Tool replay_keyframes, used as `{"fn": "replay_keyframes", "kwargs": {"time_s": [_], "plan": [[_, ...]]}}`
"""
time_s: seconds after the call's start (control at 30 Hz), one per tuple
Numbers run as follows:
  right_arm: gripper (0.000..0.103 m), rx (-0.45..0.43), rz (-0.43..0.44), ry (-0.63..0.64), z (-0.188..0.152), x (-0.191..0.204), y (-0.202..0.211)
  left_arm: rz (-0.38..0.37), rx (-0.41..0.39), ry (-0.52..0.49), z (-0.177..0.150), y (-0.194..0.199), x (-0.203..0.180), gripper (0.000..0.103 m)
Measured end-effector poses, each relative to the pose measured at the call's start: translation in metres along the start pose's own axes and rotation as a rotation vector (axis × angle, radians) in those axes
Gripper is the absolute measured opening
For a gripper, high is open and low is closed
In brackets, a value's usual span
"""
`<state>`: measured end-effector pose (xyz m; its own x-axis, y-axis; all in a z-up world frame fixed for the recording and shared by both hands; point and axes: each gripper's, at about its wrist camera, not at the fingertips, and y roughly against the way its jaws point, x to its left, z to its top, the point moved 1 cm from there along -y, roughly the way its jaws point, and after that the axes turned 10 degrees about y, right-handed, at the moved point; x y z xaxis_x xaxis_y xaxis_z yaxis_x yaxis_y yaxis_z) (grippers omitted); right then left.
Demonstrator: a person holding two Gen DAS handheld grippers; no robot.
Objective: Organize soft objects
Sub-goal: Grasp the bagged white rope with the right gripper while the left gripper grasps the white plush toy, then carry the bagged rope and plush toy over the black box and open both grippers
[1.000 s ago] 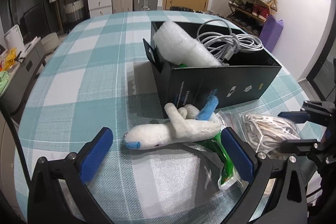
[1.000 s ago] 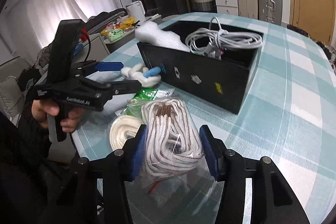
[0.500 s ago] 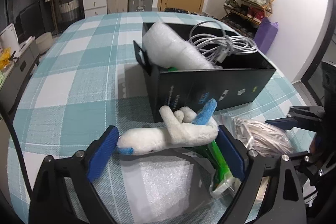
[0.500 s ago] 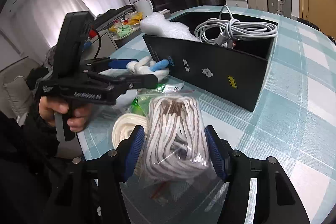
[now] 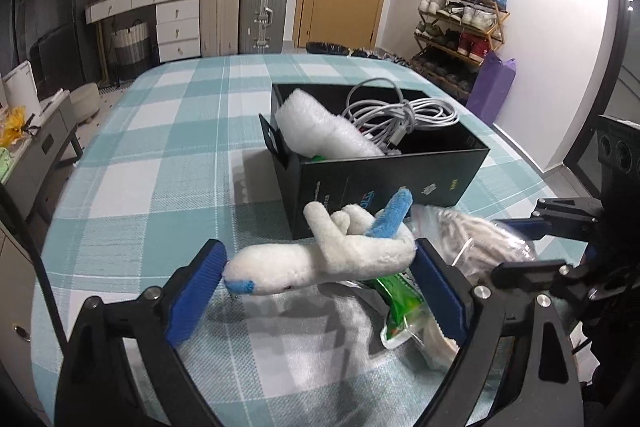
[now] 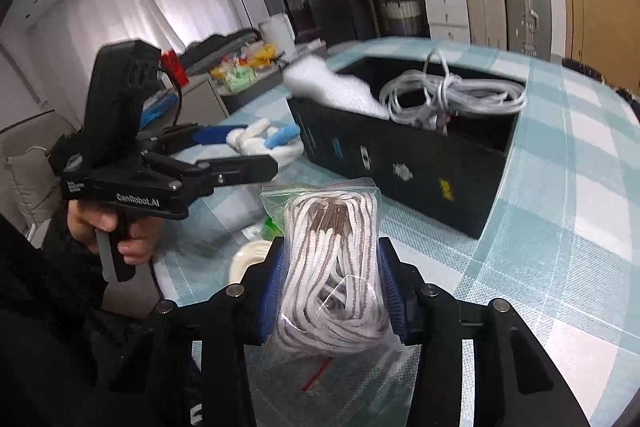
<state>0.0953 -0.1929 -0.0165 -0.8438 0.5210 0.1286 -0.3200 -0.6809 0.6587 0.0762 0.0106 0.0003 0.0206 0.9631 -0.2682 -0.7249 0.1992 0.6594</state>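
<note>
Right hand-held gripper (image 6: 330, 291) pinches the bagged cord bundle (image 6: 334, 267), lifted off the tabletop (image 6: 560, 227); black box (image 6: 404, 167) lies ahead-right. Left hand-held gripper (image 5: 316, 283) is spread around the plush toy (image 5: 324, 251), long axis crosswise between pads.

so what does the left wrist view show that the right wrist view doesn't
Only the left wrist view: the plush's whole body between the open left gripper's pads, plus the door and shoe rack. Only the right wrist view: the right gripper shut on the rope bag, and the hand holding the left gripper. Both: the black box with cable and bubble wrap.
</note>
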Motion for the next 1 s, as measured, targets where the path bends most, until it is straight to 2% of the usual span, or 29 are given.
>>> {"fn": "replay_keyframes", "kwargs": {"time_s": [0.23, 0.47, 1.0], "plan": [[0.044, -0.115, -0.029, -0.005, 0.003, 0.002, 0.032, -0.006, -0.051, -0.001, 0.009, 0.017, 0.000, 0.092], [0.044, -0.203, -0.100, -0.013, 0.018, 0.000, 0.051, 0.013, -0.097, -0.017, 0.021, 0.025, 0.000, 0.092], [0.044, -0.265, -0.167, -0.088, 0.030, -0.024, 0.057, 0.065, -0.128, -0.001, 0.037, 0.022, 0.014, 0.092]]}}
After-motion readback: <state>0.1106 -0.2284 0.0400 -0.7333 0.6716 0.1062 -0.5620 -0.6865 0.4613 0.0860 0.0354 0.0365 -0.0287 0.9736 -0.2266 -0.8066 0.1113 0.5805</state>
